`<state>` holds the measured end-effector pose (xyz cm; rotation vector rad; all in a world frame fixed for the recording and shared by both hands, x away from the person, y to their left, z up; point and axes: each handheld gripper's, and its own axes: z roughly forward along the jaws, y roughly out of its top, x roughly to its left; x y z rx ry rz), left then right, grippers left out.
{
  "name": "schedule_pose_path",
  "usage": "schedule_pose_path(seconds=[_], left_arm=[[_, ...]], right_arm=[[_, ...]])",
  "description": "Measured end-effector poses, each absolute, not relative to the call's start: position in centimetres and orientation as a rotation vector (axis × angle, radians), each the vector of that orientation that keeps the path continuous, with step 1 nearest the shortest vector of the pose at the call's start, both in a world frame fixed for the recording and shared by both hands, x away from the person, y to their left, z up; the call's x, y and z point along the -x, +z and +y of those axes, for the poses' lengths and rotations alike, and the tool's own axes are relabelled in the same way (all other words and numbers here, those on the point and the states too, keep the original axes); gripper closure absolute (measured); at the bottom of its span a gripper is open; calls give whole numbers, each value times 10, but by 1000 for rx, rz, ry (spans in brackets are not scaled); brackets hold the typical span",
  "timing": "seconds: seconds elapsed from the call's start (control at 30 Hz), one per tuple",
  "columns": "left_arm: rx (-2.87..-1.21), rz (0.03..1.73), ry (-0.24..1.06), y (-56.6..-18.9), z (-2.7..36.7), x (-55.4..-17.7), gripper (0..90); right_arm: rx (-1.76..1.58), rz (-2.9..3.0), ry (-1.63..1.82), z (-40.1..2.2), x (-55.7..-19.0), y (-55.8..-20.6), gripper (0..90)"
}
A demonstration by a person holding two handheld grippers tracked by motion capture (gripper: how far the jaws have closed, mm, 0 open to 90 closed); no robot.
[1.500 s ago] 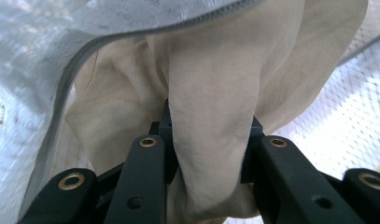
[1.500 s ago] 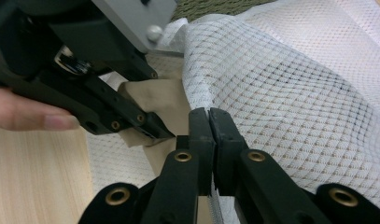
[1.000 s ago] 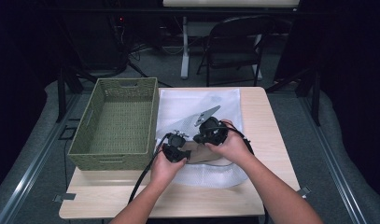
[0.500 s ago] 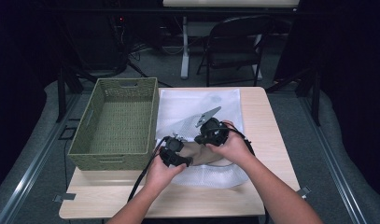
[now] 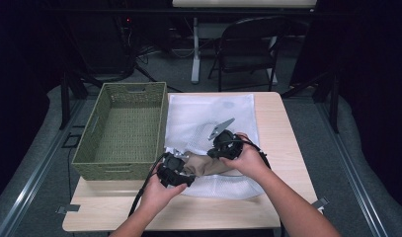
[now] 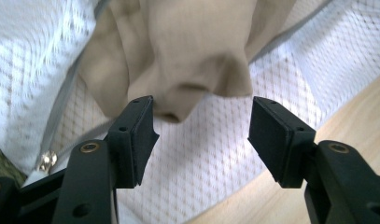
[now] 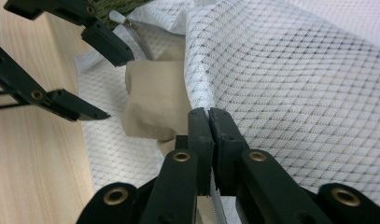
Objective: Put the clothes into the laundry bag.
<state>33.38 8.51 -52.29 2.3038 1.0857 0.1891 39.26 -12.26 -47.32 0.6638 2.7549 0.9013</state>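
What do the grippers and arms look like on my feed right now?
Both the left gripper and the right gripper are matte black, with flat rectangular pads and brass-coloured rivets on the jaw links. A black cable trails from the left one. The forearms are bare, no sleeves.

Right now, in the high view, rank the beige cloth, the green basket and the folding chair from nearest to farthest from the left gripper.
From the left gripper:
1. Beige cloth, right at its jaws, on the mesh bag.
2. Green basket, just to its left.
3. Folding chair, beyond the table's far edge.
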Motion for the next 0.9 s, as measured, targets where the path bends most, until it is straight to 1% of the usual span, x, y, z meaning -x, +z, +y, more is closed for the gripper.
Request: schedule_pose_path(seconds=[0.17, 0.23, 0.37, 0.5, 0.67, 0.73, 0.77, 0.8, 0.83, 0.9], left_arm=[[-2306, 1069, 155, -527, 93, -329, 418], [-2312, 1068, 149, -529, 96, -328, 421], [-2312, 1060, 133, -531, 103, -323, 422], [-2305, 1067, 138, -534, 110, -318, 422], [-2299, 1066, 133, -534, 120, -314, 424], [-2290, 1066, 153, -534, 122, -312, 447], [-2288, 1069, 163, -534, 123, -311, 466], [-2293, 1067, 175, -534, 125, -311, 466], [-2284, 1070, 175, -534, 126, -310, 470], [-2274, 1076, 183, -533, 129, -310, 470]], right_arm=[[-676, 2763, 904, -124, -390, -479, 857], [-689, 2762, 913, -125, -389, -481, 826], [-690, 2752, 933, -127, -388, -481, 801], [-718, 2733, 954, -132, -383, -480, 721], [-746, 2710, 992, -144, -375, -477, 664], [-763, 2685, 1004, -149, -371, -475, 620], [-782, 2652, 1020, -153, -367, -475, 570], [-782, 2652, 1020, -153, -367, -475, 570], [-783, 2625, 1005, -157, -362, -474, 540], [-784, 2618, 1004, -158, -361, -474, 528]])
